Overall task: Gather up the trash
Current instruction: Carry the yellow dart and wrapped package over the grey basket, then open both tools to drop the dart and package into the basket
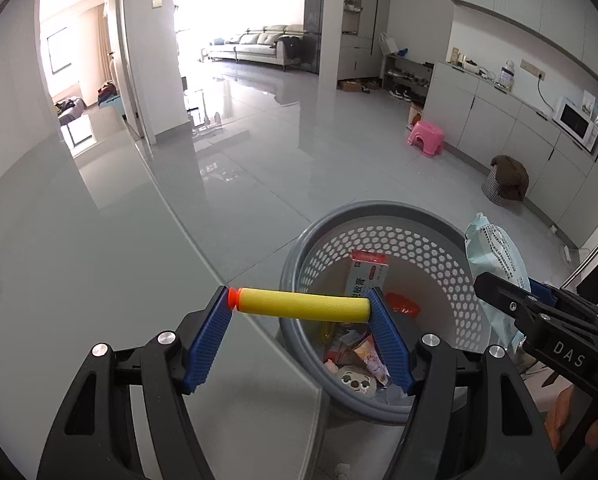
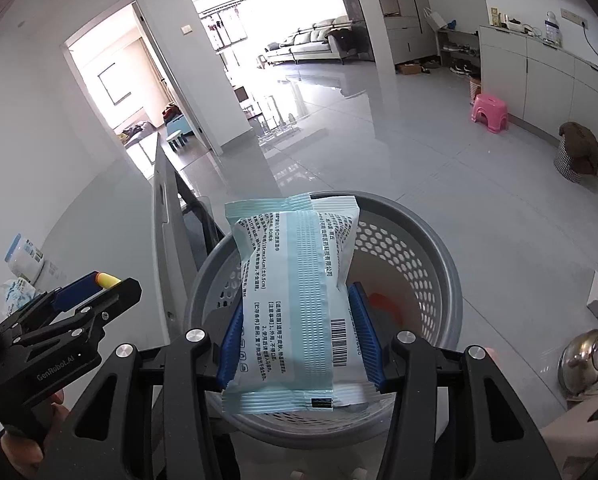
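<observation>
The left gripper [image 1: 301,306] is clamped endwise on a yellow foam dart [image 1: 299,305] with an orange tip, held crosswise at the near rim of the grey bin [image 1: 379,210]. The right gripper [image 2: 297,334] grips a pale blue wipes packet [image 2: 295,280] by its 2 long sides, directly above the same bin. Inside lie a small carton [image 1: 365,276], an orange wrapper [image 1: 403,304] and mixed litter. Beyond, on the glossy tiled floor [image 1: 283,160], stands 1 pink stool [image 1: 426,138]; a sofa [image 1: 255,44] is farthest off.
</observation>
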Available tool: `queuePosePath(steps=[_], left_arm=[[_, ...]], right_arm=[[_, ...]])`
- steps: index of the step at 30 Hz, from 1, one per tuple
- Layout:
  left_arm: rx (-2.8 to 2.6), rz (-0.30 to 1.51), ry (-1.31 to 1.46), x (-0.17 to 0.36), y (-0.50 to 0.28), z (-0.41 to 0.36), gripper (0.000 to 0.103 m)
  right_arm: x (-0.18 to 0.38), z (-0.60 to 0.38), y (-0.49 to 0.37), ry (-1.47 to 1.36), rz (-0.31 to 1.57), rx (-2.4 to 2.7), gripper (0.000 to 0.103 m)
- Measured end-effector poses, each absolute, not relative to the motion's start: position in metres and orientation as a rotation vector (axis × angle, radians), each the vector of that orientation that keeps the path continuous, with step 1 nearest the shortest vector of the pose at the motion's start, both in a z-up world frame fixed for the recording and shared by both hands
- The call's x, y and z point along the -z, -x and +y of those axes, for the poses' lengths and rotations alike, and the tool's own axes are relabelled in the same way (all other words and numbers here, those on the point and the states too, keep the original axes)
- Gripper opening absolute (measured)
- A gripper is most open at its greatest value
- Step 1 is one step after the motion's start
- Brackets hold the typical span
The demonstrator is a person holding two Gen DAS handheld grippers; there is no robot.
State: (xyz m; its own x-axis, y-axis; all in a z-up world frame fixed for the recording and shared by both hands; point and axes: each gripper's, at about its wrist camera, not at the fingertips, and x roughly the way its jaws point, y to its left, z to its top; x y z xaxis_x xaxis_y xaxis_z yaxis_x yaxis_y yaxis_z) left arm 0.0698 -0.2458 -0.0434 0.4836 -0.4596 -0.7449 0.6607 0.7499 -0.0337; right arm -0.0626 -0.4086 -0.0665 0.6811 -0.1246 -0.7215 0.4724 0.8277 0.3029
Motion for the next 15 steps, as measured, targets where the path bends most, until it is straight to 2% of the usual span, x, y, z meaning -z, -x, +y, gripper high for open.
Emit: queuePosePath(steps=[15], left_arm=[[0.718, 0.865, -0.323, 0.073, -0.075, -0.296, 0.068]], right_arm=[[0.092, -0.443, 0.061, -0.53, 0.791, 0.354, 0.049]])
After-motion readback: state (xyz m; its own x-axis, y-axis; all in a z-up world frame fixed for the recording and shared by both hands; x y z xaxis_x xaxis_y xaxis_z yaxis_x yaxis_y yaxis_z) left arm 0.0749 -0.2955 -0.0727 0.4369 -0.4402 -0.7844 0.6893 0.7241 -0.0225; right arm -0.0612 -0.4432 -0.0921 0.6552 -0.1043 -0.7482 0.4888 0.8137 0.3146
